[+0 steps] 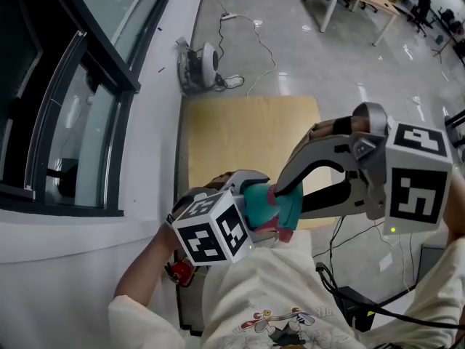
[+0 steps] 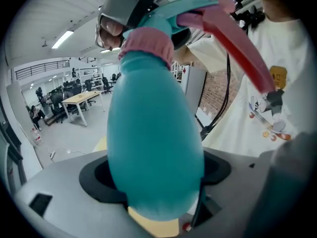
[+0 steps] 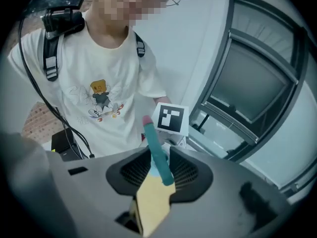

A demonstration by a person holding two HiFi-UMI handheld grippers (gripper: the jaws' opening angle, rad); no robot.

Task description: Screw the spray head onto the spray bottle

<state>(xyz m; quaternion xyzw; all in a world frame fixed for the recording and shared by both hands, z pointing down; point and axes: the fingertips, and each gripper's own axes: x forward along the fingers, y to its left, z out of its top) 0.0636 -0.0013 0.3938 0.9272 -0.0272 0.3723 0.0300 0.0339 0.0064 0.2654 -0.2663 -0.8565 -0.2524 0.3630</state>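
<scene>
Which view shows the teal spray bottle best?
The left gripper view: the bottle fills the frame, body, pink collar and spray head. The head view shows only a small teal part; the right gripper view shows just the spray head, edge-on.

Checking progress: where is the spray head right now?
Head view, lower centre: the spray head sits atop the spray bottle in the left gripper, between the fingers of the right gripper.

Ahead I've open room over the bench (image 1: 247, 137); a fan (image 1: 202, 64) sits on the floor past its far edge. The window wall (image 1: 149, 166) shuts off the left. Close in, the left claw (image 1: 253, 213) and right claw (image 1: 283, 189) crowd just above the shirt (image 1: 290, 297), with cables (image 1: 328, 285) at right.
</scene>
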